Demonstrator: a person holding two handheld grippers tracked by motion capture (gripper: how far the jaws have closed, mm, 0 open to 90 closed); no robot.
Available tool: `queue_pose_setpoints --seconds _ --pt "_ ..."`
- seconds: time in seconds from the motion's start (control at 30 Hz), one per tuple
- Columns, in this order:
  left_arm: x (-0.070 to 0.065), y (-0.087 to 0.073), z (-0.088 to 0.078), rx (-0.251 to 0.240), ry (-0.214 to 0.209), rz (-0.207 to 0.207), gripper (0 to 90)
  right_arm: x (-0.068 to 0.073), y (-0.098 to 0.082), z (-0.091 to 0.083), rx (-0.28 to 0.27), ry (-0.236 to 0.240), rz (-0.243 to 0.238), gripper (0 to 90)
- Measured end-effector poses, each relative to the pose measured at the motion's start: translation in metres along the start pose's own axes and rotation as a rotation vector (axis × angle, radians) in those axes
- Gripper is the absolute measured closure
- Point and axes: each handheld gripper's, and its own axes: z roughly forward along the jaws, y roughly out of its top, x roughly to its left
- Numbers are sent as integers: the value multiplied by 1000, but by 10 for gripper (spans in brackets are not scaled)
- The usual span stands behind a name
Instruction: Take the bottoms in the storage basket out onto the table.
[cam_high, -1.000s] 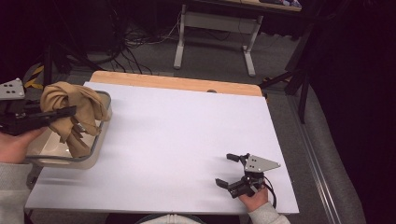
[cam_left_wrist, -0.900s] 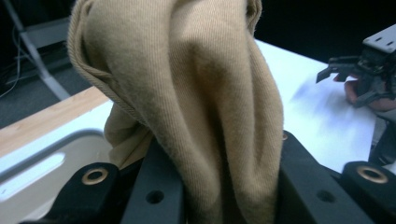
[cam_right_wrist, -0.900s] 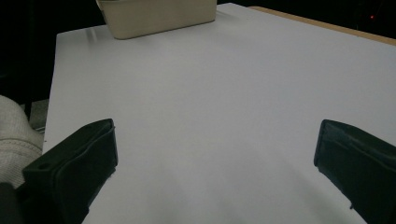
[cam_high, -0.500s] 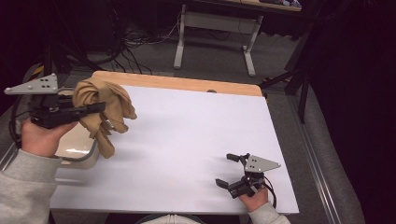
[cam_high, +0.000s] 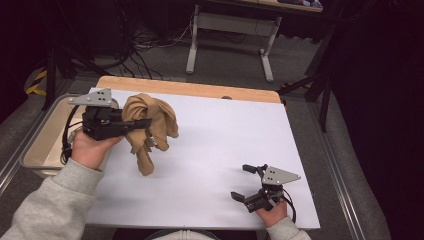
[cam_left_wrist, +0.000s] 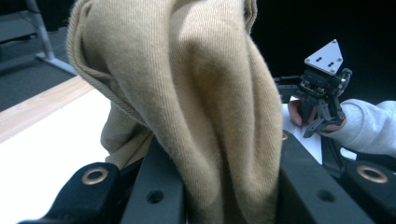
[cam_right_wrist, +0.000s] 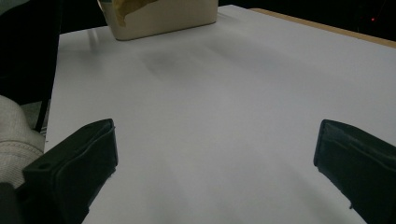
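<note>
High view: the left gripper (cam_high: 142, 123) is clamped on a bunched tan cloth (cam_high: 150, 131), holding it above the white tabletop (cam_high: 225, 145) near the left edge, toward the far left corner. The cloth hangs with its long axis roughly vertical, its loose tail pointing down and just about reaching the surface. Off the left edge sits a beige bin (cam_high: 42, 145), partly behind the hand. The right gripper (cam_high: 241, 182) rests by the near right corner, jaws spread wide with nothing between them. A wooden strip (cam_high: 185, 89) runs along the far edge; beyond it lie grey floor, cables and a metal table frame (cam_high: 227, 42) in a dim room.

Left gripper view: the cloth (cam_left_wrist: 196, 107) is squeezed between the two black jaws, its folds rising upward past the top of the picture. The right gripper (cam_left_wrist: 322, 100) shows farther off, over the white surface.

Right gripper view: both jaws stand far apart over bare white tabletop (cam_right_wrist: 224, 107); the bin (cam_right_wrist: 159, 18) stands at the far end.
</note>
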Motion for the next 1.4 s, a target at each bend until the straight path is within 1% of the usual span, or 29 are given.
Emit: queue_pose_setpoints --seconds 0.1,0.17,0.2,0.23,0.33,0.43,0.6,0.7,0.97,1.1,1.2,1.3,1.37,1.4 --pt "-1 0 13 7 -17 14 786 0 0 0 2 0 -1 5" --pt "-3 -1 21 8 -29 7 785 0 0 0 0 0 -1 5" --pt "-2 -1 25 10 -33 19 786 0 0 0 2 -1 -1 5" --pt "-3 -2 29 8 -39 8 785 0 0 0 3 -3 -2 5" --pt "-4 -4 41 9 -58 -5 785 0 0 0 2 -3 -1 5" --pt "-5 -5 52 13 -72 -2 785 0 0 0 1 -2 -1 5" --pt "-9 -6 69 22 -102 -12 784 0 0 0 0 -2 -1 5" --pt "-12 -7 79 31 -113 -6 784 0 0 0 -1 -1 0 5" --pt "-16 -10 101 46 -146 -8 783 0 -1 -1 1 -3 0 5" --pt "-16 -12 111 49 -161 -11 783 0 -1 -1 -1 -9 1 5" --pt "-15 -15 119 44 -196 -25 780 -1 -1 0 3 -13 -1 5" --pt "-15 -18 127 55 -211 -31 779 0 -1 1 5 -15 -5 5" --pt "-15 -19 132 63 -210 -26 778 0 -1 1 5 -16 -5 5" --pt "-16 -20 134 66 -210 -31 777 0 -1 1 6 -17 -4 5"
